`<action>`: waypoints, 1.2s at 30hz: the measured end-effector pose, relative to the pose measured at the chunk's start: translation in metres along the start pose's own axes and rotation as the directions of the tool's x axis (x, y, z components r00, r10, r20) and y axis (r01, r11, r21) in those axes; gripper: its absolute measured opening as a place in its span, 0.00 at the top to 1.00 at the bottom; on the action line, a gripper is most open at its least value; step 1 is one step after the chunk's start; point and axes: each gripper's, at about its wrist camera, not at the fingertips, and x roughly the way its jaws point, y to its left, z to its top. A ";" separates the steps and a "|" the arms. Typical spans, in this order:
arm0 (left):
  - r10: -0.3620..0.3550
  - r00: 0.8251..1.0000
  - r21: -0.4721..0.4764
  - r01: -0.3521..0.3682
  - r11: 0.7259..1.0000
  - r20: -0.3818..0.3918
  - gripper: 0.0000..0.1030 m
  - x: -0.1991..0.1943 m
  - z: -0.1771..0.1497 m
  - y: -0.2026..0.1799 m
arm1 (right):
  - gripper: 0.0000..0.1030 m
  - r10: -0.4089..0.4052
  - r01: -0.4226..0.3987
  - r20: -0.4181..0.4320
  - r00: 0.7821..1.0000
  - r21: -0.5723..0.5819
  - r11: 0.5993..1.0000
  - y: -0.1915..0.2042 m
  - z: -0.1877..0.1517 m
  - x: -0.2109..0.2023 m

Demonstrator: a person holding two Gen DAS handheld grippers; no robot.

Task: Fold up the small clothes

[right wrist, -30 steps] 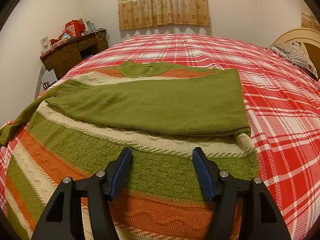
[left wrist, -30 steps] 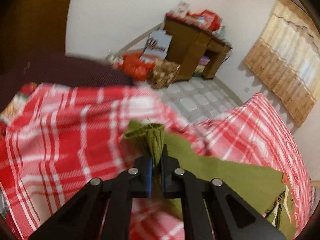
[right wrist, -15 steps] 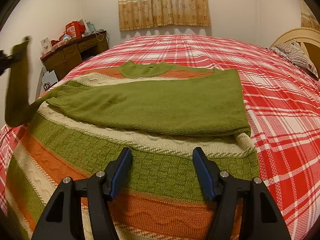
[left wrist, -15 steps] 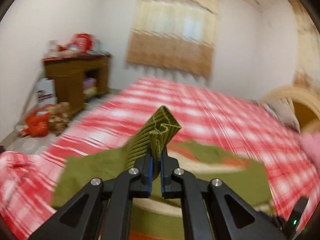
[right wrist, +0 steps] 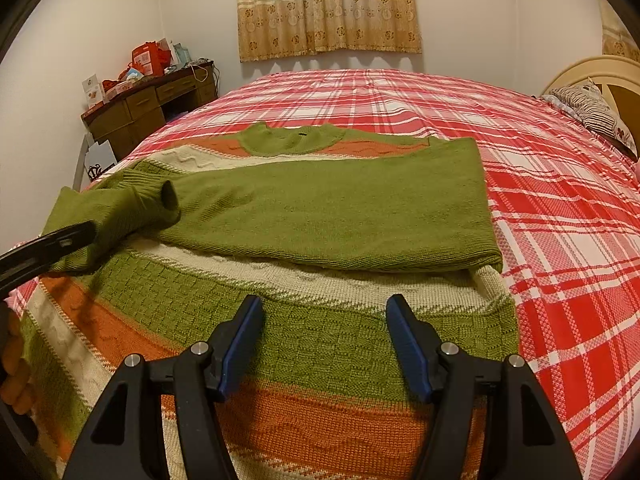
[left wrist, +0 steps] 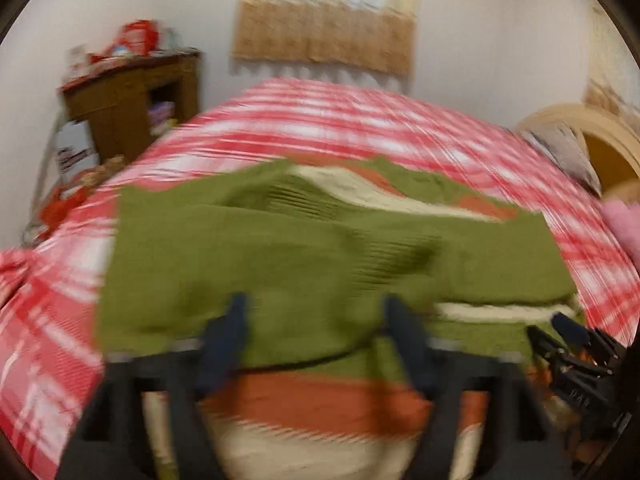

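Observation:
A knitted sweater (right wrist: 320,344) in green, orange and cream stripes lies flat on the bed, one green sleeve (right wrist: 340,216) folded across its chest. The other sleeve's cuff (right wrist: 156,200) lies on top at the left. My left gripper (left wrist: 316,328) is blurred and its jaws are opening, wide apart over the green sleeve (left wrist: 320,264), with nothing pressed between them. One of its black fingers (right wrist: 52,246) reaches in at the left edge of the right wrist view. My right gripper (right wrist: 324,336) hovers open over the sweater's lower stripes and appears as the right gripper (left wrist: 576,344) in the left wrist view.
The bed carries a red and white plaid cover (right wrist: 560,208). A striped pillow (right wrist: 596,112) and a headboard (right wrist: 600,68) are at the right. A cluttered brown desk (right wrist: 148,100) stands at the back left. A person's hand (right wrist: 16,364) shows at the lower left.
My left gripper swung from beside the bed over the sweater, carrying the green sleeve, then opened and let it drop across the chest. The right gripper stayed still.

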 end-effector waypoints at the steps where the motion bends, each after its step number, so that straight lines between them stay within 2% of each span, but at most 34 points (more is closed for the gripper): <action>1: 0.013 1.000 -0.031 -0.012 0.999 0.015 0.13 0.000 -0.003 0.009 | 0.36 0.001 -0.001 -0.007 1.000 0.002 1.000 0.000 0.002 0.000; 3: 0.041 0.999 -0.113 -0.037 0.993 0.033 0.13 -0.006 -0.009 0.038 | 0.36 0.026 -0.025 -0.026 0.999 0.031 0.999 0.000 0.010 -0.003; 4: 0.058 0.998 -0.125 -0.054 0.991 0.035 0.14 -0.004 -0.012 0.044 | 0.36 0.109 -0.107 -0.022 0.994 0.072 0.992 0.001 0.016 -0.005; 5: 0.095 0.995 -0.131 -0.090 0.987 0.037 0.14 0.000 -0.017 0.050 | 0.36 0.212 -0.209 -0.011 0.977 0.125 0.970 0.004 0.024 -0.007; 6: 0.137 0.990 -0.128 -0.132 0.983 0.035 0.14 0.003 -0.022 0.056 | 0.36 0.266 -0.262 -0.002 0.964 0.152 0.953 0.008 0.030 -0.008; 7: 0.146 0.989 -0.132 -0.142 0.981 0.026 0.15 0.011 -0.025 0.056 | 0.36 0.312 -0.310 0.011 0.950 0.161 0.937 0.018 0.039 -0.008; 8: 0.116 0.993 -0.166 -0.115 0.979 -0.004 0.15 0.017 -0.030 0.062 | 0.36 0.330 -0.329 0.018 0.944 0.150 0.932 0.027 0.046 -0.006; 10: 0.093 0.995 -0.194 -0.088 0.977 0.021 0.12 0.015 -0.030 0.063 | 0.36 0.348 -0.348 0.011 0.937 0.086 0.934 0.052 0.062 0.006; 13: 0.084 0.996 -0.188 -0.077 0.979 0.027 0.08 0.018 -0.031 0.057 | 0.36 0.328 -0.328 -0.067 0.942 0.017 0.945 0.086 0.075 0.042; 16: 0.082 0.996 -0.178 -0.075 0.981 0.031 0.05 0.016 -0.033 0.055 | 0.38 0.336 -0.337 -0.118 0.934 0.007 0.941 0.106 0.076 0.073; 18: 0.076 0.997 -0.174 -0.069 0.982 0.034 0.03 0.016 -0.033 0.055 | 0.56 0.299 -0.307 -0.110 0.948 -0.060 0.950 0.119 0.076 0.078; 19: 0.072 0.997 -0.172 -0.065 0.983 0.035 0.02 0.016 -0.032 0.055 | 0.76 0.295 -0.305 -0.121 0.948 -0.077 0.949 0.125 0.078 0.079; 20: 0.071 0.997 -0.170 -0.064 0.983 0.036 0.01 0.016 -0.032 0.055 | 0.87 0.304 -0.314 -0.124 0.945 -0.073 0.947 0.127 0.080 0.079; 22: 0.076 0.996 -0.165 -0.069 0.984 0.036 0.01 0.017 -0.033 0.060 | 0.94 0.329 -0.339 -0.118 0.937 -0.077 0.937 0.131 0.089 0.075; 24: 0.087 0.996 -0.157 -0.080 0.984 0.035 0.01 0.020 -0.031 0.058 | 0.94 0.323 -0.336 -0.108 0.940 -0.138 0.932 0.144 0.106 0.065; 26: 0.086 0.996 -0.159 -0.079 0.984 0.037 0.01 0.020 -0.031 0.059 | 0.94 0.322 -0.328 -0.062 0.945 -0.187 0.926 0.156 0.129 0.045; 27: 0.084 0.996 -0.162 -0.076 0.984 0.038 0.01 0.019 -0.031 0.060 | 0.94 0.326 -0.322 -0.012 0.945 -0.205 0.924 0.161 0.149 0.028; 30: 0.087 0.996 -0.160 -0.080 0.984 0.035 0.00 0.020 -0.031 0.060 | 0.94 0.338 -0.305 0.129 0.932 -0.219 0.927 0.161 0.194 -0.020; 34: 0.092 0.995 -0.155 -0.086 0.984 0.033 0.00 0.020 -0.032 0.061 | 0.94 0.319 -0.269 0.280 0.906 -0.201 0.942 0.136 0.232 -0.077; 36: 0.093 0.995 -0.154 -0.087 0.984 0.032 0.00 0.020 -0.032 0.061 | 0.94 0.279 -0.225 0.322 0.905 -0.194 0.955 0.115 0.238 -0.094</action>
